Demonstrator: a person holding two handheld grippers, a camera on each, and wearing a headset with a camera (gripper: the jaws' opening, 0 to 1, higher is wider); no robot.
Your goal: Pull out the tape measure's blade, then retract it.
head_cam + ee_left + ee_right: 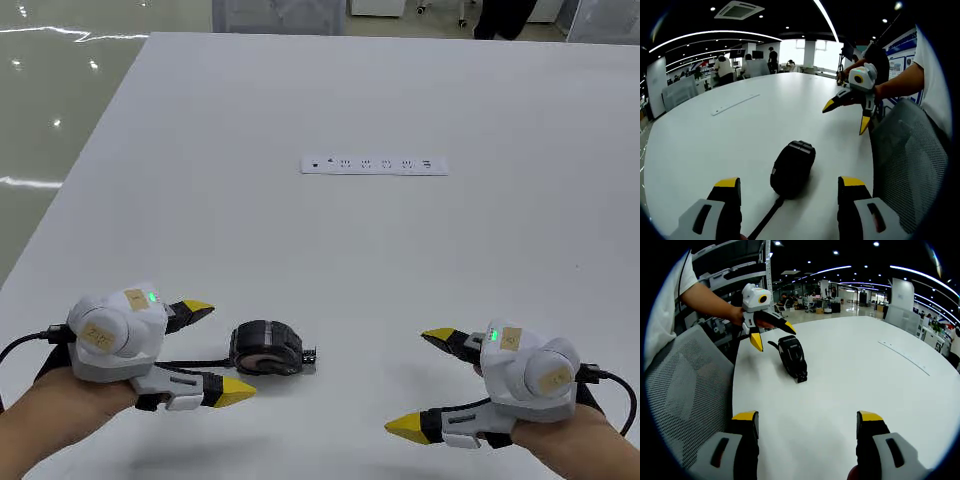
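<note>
Holding one tool in each hand low over the white surface (300, 240), you have the left hand-held gripper (225, 348) with its yellow-tipped jaws spread wide and pinching nothing; the right hand-held gripper (418, 382) is spread just as wide and is likewise empty; the two point toward each other across the near edge of the surface.

The tape measure (267, 347) lies on the surface between them, just beside your left hand-held gripper and well apart from the right one; its case is black and rounded; the blade is wound in, with only the small hook end (308, 355) showing at the mouth of the case, on the side facing your right hand-held gripper.

A thin black strap (190, 363) runs from the case back toward your left hand; in the left gripper view it passes down between the open jaws, and you cannot tell where it ends; neither jaw touches the case.

Farther out, near the middle of the surface, a flat white power strip (373, 165) lies well apart from everything else; a grey mesh chair back (905, 160) stands at the near edge beside you; behind the surface there is an open office with ceiling lights and several people (725, 67) at a distance.
</note>
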